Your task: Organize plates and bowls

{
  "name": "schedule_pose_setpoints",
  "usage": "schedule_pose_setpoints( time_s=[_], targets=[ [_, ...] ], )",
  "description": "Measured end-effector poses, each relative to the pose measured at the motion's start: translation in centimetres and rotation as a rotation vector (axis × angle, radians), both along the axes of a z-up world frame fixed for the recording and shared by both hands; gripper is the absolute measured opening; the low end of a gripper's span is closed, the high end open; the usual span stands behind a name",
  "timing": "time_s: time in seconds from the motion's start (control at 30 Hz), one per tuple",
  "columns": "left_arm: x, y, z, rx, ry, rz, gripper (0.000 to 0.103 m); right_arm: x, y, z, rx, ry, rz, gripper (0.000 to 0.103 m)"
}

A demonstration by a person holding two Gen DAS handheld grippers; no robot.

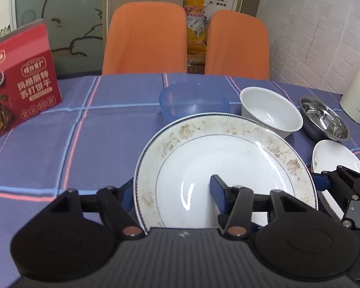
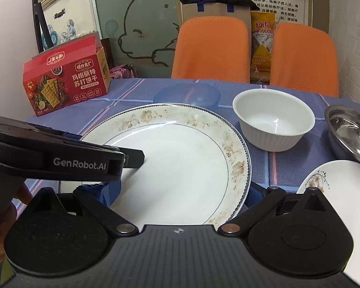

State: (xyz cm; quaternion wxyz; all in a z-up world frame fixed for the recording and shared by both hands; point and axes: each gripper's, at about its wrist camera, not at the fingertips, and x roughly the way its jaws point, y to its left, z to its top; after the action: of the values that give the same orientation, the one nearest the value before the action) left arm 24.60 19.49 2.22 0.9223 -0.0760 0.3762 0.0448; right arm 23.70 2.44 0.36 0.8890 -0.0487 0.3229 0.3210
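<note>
Left wrist view: left gripper (image 1: pixel 172 192) clamps the floral-rimmed plate (image 1: pixel 228 158); right gripper (image 2: pixel 180 192) fingers straddle its opposite rim, grip unclear.

Both wrist cameras sit low over the worktop (image 1: pixel 84 129), facing the orange chairs (image 1: pixel 145 38). Each looks closely along its claw at the floral plate (image 1: pixel 228 158). Both views share this plate, the white bowl (image 2: pixel 273 122) and the red box (image 2: pixel 67 76).

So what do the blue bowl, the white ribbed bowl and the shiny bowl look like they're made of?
Blue bowl: likely plastic, translucent, tablecloth shows through. White ribbed bowl: looks glazed ceramic, opaque with a glossy highlight. Shiny bowl: metal, probably stainless steel, mirror-like reflections.
</note>
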Motion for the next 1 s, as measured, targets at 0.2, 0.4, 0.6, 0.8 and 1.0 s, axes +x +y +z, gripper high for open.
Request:
schedule_pose_setpoints(
  time_s=[0.2, 0.4, 0.6, 0.8, 1.0],
  targets=[
    [-2.6, -0.6, 2.6, 0.006, -0.047, -0.005, 0.052, -2.1, -0.8, 2.5, 0.043, -0.028, -0.008, 0.09],
    [-7.7, -1.9, 3.2, 0.016, -0.059, -0.011, 0.052, -6.6, -1.8, 3.1, 0.066, -0.025, -0.019, 0.091],
    [-12.8, -2.9, 1.6, -0.005, -0.031, 0.005, 0.052, -11.4, -2.8, 1.9, 0.079, 0.016, -0.029, 0.091],
    [-16.3, -3.6, -0.4, -0.012, 0.005, 0.026, 0.053, -14.5, -3.3, 0.1, 0.061, 0.062, -0.013, 0.091],
    [-17.1, -3.1, -1.8, -0.07, 0.026, 0.035, 0.053, -15.4, -3.1, -0.9, 0.03, 0.028, 0.002, 0.091]
  ],
)
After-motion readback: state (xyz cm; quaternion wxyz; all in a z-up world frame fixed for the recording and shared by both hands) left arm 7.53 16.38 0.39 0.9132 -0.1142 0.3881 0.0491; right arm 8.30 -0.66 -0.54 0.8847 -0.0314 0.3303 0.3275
